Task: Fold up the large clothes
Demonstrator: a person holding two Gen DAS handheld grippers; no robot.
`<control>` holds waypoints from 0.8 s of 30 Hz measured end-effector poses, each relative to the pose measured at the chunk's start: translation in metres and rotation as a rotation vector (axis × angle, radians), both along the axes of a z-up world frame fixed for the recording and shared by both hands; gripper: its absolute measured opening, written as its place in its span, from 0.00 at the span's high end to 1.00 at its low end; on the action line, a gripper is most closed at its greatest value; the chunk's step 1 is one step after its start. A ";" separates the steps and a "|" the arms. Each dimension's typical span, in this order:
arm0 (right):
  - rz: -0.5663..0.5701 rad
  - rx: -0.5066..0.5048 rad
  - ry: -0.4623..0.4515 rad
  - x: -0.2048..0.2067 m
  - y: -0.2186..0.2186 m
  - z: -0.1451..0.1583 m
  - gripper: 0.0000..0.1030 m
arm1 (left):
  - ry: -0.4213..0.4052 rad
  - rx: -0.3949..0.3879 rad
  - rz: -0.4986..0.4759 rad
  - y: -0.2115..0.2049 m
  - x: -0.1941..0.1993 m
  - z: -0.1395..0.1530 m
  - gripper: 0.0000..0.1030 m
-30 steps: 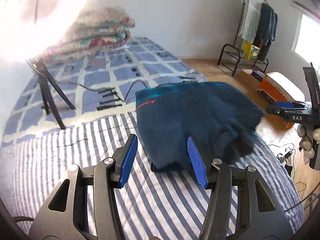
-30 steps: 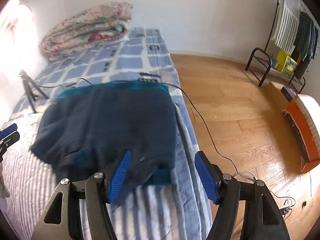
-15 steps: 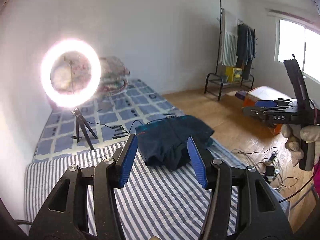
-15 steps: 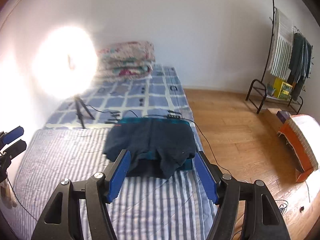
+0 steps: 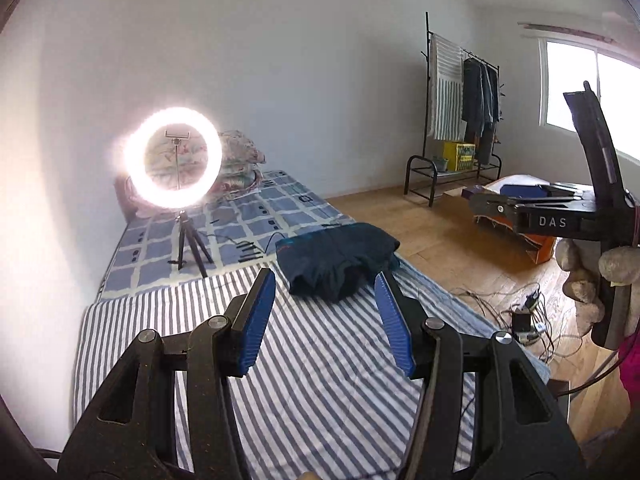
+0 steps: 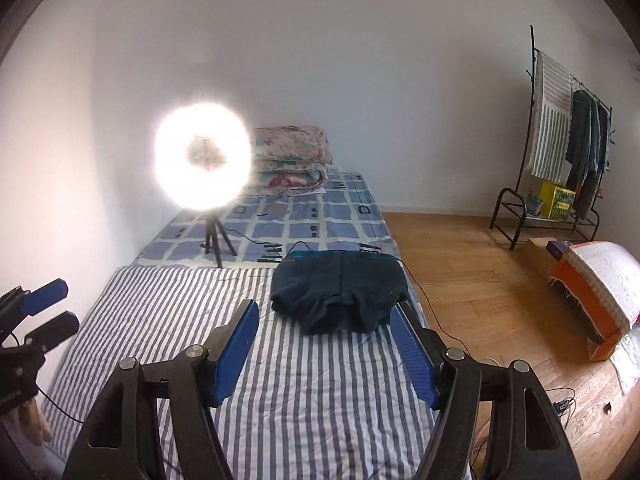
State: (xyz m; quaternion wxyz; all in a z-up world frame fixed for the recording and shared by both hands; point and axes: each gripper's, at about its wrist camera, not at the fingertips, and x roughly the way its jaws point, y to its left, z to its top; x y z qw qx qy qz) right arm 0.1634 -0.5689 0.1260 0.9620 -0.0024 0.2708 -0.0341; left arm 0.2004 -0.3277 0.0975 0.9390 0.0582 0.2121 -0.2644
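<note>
**Navy garment folded on the striped sheet, both grippers clear of it**

Left wrist view: navy garment (image 5: pixel 338 261) lies folded near the bed's (image 5: pixel 320 360) floor-side edge, beyond the left gripper (image 5: pixel 325 322), whose jaws stand apart and empty. A ring light (image 5: pixel 173 158) glows behind.

Right wrist view: right gripper (image 6: pixel 325 354) has just been opening, nothing between its jaws; the garment lies ahead, untouched.

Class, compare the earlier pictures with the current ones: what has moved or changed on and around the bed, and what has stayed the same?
Both grippers drew back and up from the dark blue garment, so it looks smaller and more of the room shows. The left gripper stayed open and empty; the right gripper has just been opening slightly, nothing between its jaws. The garment stays folded on the striped sheet, and the ring light keeps its place.
</note>
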 end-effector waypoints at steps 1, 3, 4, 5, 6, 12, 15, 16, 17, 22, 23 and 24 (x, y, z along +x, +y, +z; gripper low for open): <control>0.002 0.002 -0.001 -0.004 0.003 -0.003 0.30 | -0.004 0.001 0.003 0.002 -0.008 -0.002 0.46; 0.010 0.017 -0.005 -0.016 0.011 -0.011 0.30 | -0.001 0.000 0.005 0.005 -0.021 -0.010 0.46; 0.013 0.020 -0.007 -0.022 0.016 -0.016 0.30 | 0.005 -0.002 0.003 0.007 -0.025 -0.014 0.46; 0.008 0.020 -0.010 -0.027 0.019 -0.020 0.29 | 0.014 -0.002 0.000 0.008 -0.029 -0.019 0.46; 0.004 0.022 -0.014 -0.030 0.022 -0.024 0.28 | 0.018 0.000 -0.001 0.009 -0.033 -0.021 0.46; -0.032 0.045 -0.050 -0.045 0.032 -0.048 0.24 | 0.016 0.025 -0.003 0.011 -0.045 -0.039 0.46; -0.037 0.026 -0.069 -0.048 0.038 -0.058 0.16 | 0.035 0.021 -0.007 0.012 -0.043 -0.044 0.37; -0.044 0.014 -0.075 -0.048 0.040 -0.061 0.15 | 0.035 0.023 -0.005 0.012 -0.043 -0.046 0.30; -0.046 0.008 -0.077 -0.048 0.042 -0.063 0.14 | 0.031 0.023 0.001 0.012 -0.043 -0.048 0.28; -0.072 0.001 -0.097 -0.046 0.045 -0.071 0.01 | 0.034 0.042 0.018 0.009 -0.041 -0.056 0.22; -0.074 0.006 -0.100 -0.045 0.044 -0.072 0.00 | 0.036 0.044 0.021 0.008 -0.040 -0.058 0.20; -0.074 0.013 -0.099 -0.044 0.043 -0.073 0.00 | 0.034 0.046 0.022 0.007 -0.041 -0.059 0.18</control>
